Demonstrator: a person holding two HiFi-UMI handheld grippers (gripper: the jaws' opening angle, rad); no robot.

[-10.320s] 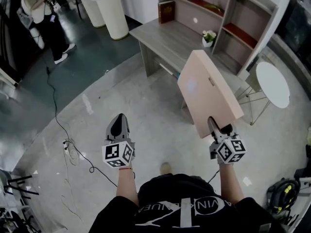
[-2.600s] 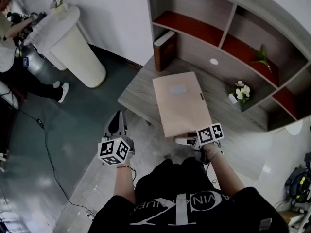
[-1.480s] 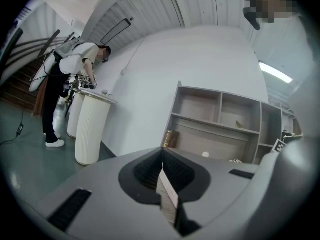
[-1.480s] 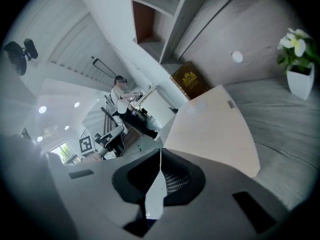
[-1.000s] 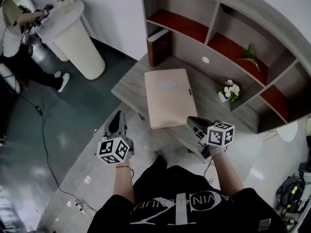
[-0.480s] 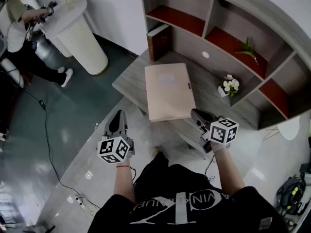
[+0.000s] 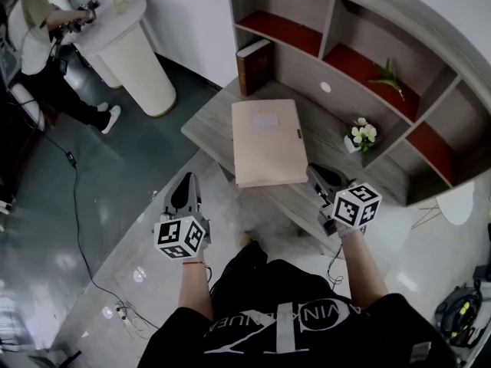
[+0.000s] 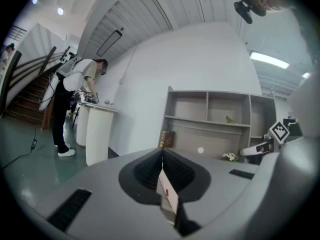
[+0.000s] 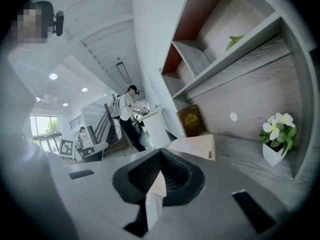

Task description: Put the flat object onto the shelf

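Note:
The flat object (image 7: pixel 267 140), a pale pink board-like box, lies flat on the grey desk top of the shelf unit (image 7: pixel 330 140), with its near edge at the desk's front. My right gripper (image 7: pixel 316 173) is shut and empty, just off the box's near right corner. In the right gripper view the box (image 9: pixel 195 146) lies ahead beyond the closed right gripper (image 9: pixel 160 156). My left gripper (image 7: pixel 188 179) is shut and empty, over the floor left of the desk. The left gripper view shows its pads met along a seam (image 8: pixel 162 154).
A brown book (image 7: pixel 253 66) stands at the desk's back left. A small pot of white flowers (image 7: pixel 359 136) sits to the right of the box. Green leaves (image 7: pixel 386 75) lie in an upper compartment. A person (image 7: pixel 46 44) works at a white pedestal (image 7: pixel 134 56), far left.
The right gripper has let go of the box, drawn back to its right corner, risen a little and rolled. The box stays flat on the desk. The left gripper has shifted slightly.

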